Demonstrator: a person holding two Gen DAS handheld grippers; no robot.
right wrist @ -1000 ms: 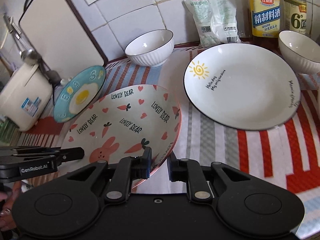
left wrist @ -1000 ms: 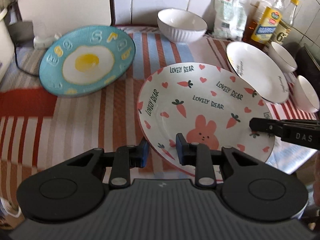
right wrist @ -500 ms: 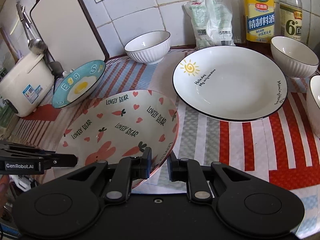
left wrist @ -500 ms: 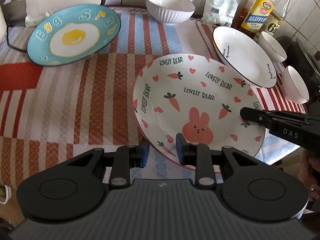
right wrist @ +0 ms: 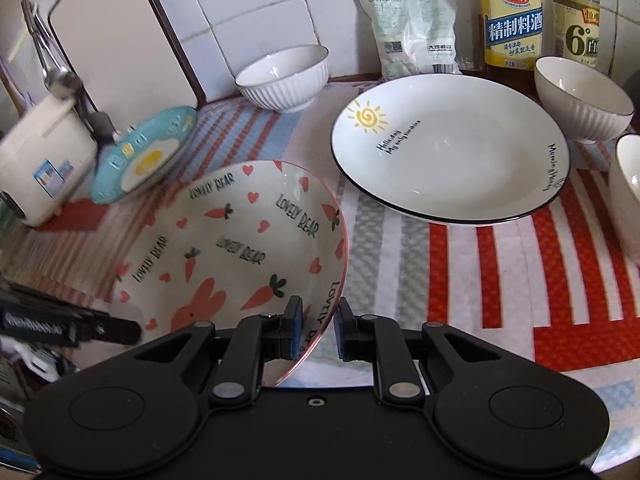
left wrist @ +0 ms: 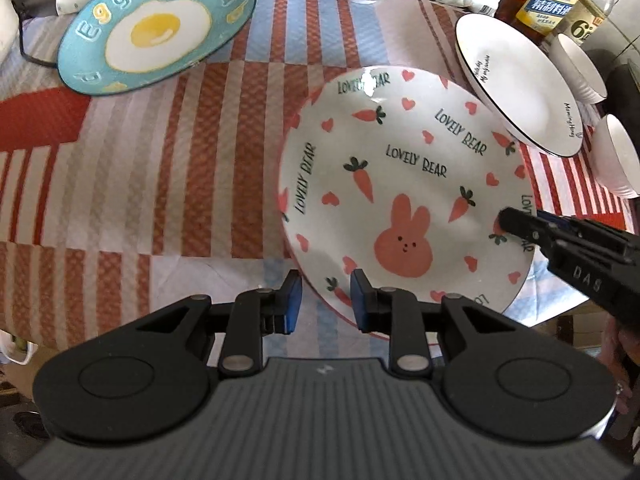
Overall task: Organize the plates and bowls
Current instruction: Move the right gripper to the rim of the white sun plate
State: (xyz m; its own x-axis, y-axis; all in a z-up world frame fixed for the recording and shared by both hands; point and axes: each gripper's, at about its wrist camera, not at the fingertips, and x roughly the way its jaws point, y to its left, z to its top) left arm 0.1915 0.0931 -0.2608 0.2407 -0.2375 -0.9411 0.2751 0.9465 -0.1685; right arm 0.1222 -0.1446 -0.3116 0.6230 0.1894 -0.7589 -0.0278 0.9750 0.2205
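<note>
- Two grippers straddle one plate: the left gripper [left wrist: 323,296] has its blue pads on either side of the bunny plate's [left wrist: 404,196] near rim, a small gap showing, so a firm grasp cannot be told.
- Right gripper [right wrist: 318,330] likewise brackets the opposite rim, jaws narrowly parted; its hold cannot be told either.
- Bunny plate sits tilted above the striped surface [left wrist: 168,168], bunny upright toward the left camera.
- Writing reads "LOVELY BEAR"; the blue plate [left wrist: 156,28] reads "Egg"; the sun plate [right wrist: 450,148] reads "Hello day".
</note>
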